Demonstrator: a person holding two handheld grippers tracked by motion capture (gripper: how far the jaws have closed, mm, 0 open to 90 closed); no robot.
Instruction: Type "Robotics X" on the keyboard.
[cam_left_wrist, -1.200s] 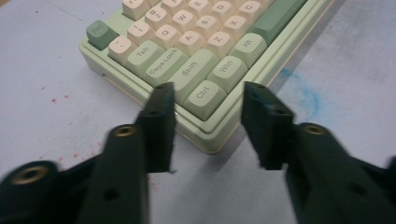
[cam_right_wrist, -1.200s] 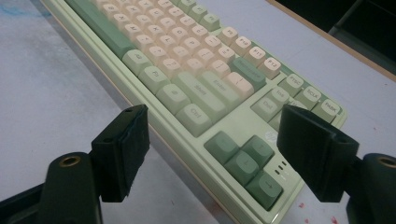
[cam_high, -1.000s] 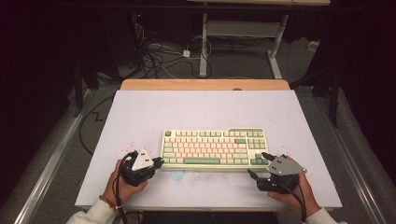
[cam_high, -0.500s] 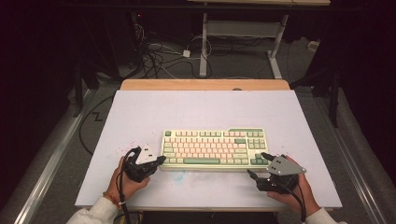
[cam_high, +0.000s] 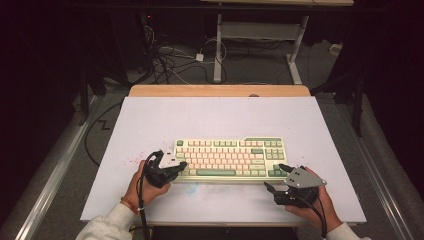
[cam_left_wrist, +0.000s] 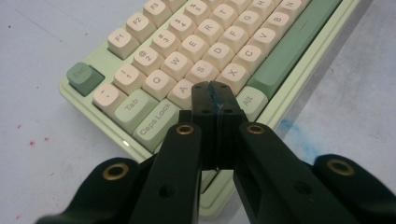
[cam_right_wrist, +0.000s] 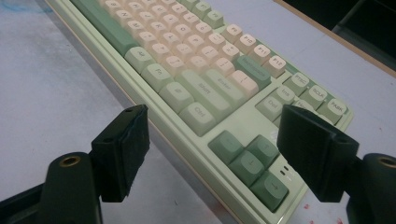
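Note:
A pale green keyboard (cam_high: 230, 157) with cream and green keys lies on the white tabletop (cam_high: 220, 120), near its front. My left gripper (cam_high: 181, 165) is shut with nothing between its pads, its tip over the keyboard's lower left corner. In the left gripper view the closed gripper (cam_left_wrist: 215, 91) hovers over the keyboard (cam_left_wrist: 187, 51), just below the A key and beside Alt. My right gripper (cam_high: 276, 178) stands open at the keyboard's front right corner. In the right gripper view the open gripper (cam_right_wrist: 217, 149) frames the arrow keys (cam_right_wrist: 252, 158) of the keyboard (cam_right_wrist: 196, 70) without touching them.
A wooden strip (cam_high: 220, 90) runs along the table's far edge. Beyond it, cables (cam_high: 170, 60) and white desk legs (cam_high: 218, 45) stand on the dark floor. Red specks (cam_high: 131, 161) mark the top left of the keyboard, and a blue smudge (cam_high: 190, 188) lies before it.
My left gripper has moved right and slightly away from the person, so its tip now lies over the keyboard's left end. The right gripper has stayed where it was.

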